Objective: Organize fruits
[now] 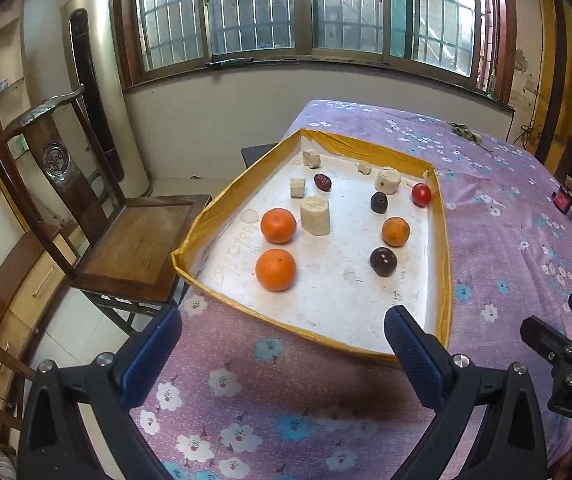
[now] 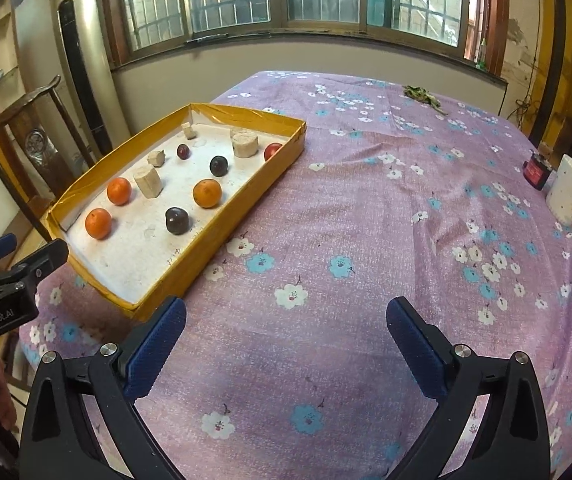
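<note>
A shallow yellow-rimmed tray (image 1: 443, 240) (image 2: 246, 196) with a white floor lies on the purple floral tablecloth. In it are three oranges (image 1: 276, 269) (image 2: 98, 223), two dark plums (image 1: 383, 261) (image 2: 176, 220), a red date (image 1: 322, 182), a cherry tomato (image 1: 421, 194) (image 2: 272, 151) and several pale banana chunks (image 1: 315, 215) (image 2: 148, 181). My left gripper (image 1: 282, 354) is open and empty, just short of the tray's near edge. My right gripper (image 2: 286, 344) is open and empty over bare cloth, to the right of the tray.
A wooden chair (image 1: 126, 236) stands left of the table by the tray. A white dotted cup (image 2: 569, 192) and a small red-black box (image 2: 537, 170) sit at the table's right edge. Some green leaves (image 2: 421, 94) lie at the far side.
</note>
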Tool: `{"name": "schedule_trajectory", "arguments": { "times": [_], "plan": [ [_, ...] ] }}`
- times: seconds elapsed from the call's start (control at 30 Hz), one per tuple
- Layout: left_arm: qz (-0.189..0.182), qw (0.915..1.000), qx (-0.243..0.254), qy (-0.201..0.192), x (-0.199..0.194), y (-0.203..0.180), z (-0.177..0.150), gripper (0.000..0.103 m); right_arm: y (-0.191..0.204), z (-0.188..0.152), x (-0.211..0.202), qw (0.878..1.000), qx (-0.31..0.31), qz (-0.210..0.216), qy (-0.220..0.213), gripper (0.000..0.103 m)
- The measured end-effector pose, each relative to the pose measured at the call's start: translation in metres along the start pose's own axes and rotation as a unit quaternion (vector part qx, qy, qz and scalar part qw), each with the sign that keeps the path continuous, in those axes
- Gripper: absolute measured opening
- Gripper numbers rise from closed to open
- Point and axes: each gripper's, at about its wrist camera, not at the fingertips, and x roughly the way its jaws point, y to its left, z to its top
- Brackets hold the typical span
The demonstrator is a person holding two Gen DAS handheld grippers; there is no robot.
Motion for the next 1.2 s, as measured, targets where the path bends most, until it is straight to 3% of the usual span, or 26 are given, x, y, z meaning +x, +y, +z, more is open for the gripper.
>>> {"name": "schedule_trajectory", "arguments": {
  "times": [1.2],
  "plan": [
    [-0.059,0.9981,0.011,0.016,0.0,-0.001,-0.007,0.102,0.018,-0.018,0.001,1.0,0.001,-0.027,0.012,0.103]
  ]
}}
